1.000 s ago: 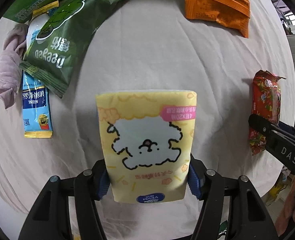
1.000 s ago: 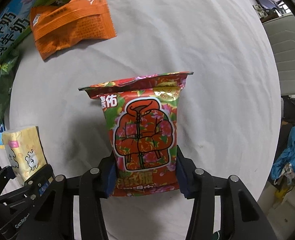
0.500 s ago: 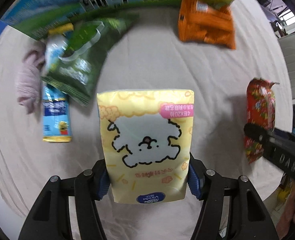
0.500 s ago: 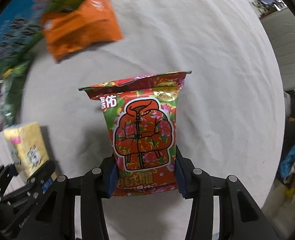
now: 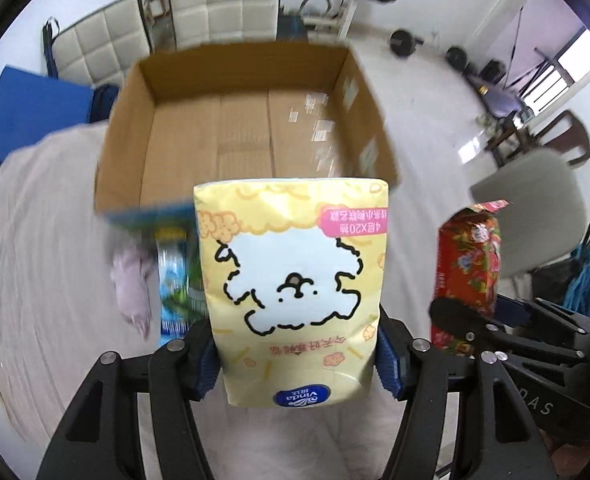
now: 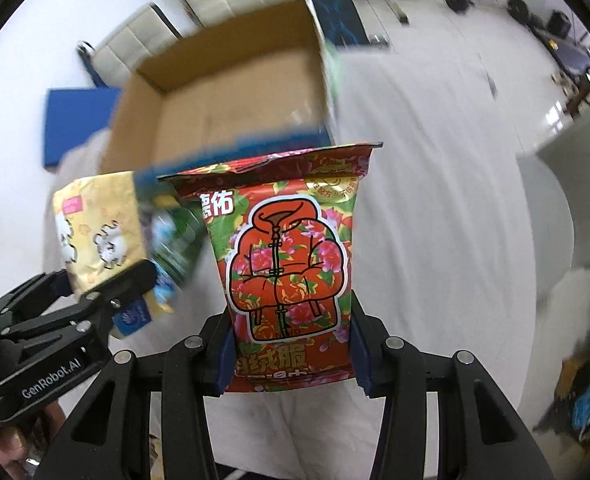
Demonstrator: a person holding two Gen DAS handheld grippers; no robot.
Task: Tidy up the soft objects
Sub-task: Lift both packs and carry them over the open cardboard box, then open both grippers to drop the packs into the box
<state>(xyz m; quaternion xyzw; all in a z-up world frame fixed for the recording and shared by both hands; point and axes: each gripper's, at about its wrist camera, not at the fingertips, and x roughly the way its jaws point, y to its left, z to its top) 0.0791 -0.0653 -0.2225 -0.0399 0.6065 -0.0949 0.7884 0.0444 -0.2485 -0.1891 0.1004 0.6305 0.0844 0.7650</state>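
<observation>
My left gripper (image 5: 297, 360) is shut on a yellow tissue pack (image 5: 293, 284) with a white dog drawing and holds it upright above the white cloth. My right gripper (image 6: 291, 354) is shut on a red flowered snack bag (image 6: 287, 264), also raised. An open, empty cardboard box (image 5: 247, 128) stands beyond both packs; it also shows in the right wrist view (image 6: 223, 96). The tissue pack (image 6: 95, 228) appears at the left of the right wrist view, and the red bag (image 5: 469, 268) at the right of the left wrist view.
A pink cloth (image 5: 131, 280) and blue and green packets (image 5: 173, 276) lie blurred on the white-covered table (image 5: 35, 260) before the box. White padded chairs (image 5: 219, 4), a blue mat (image 5: 35, 112), gym weights (image 5: 403, 42) and a grey chair (image 5: 535, 200) stand around.
Both grippers have tilted up from looking down at the table to looking forward, still holding their packs. The cardboard box and the room have come into view.
</observation>
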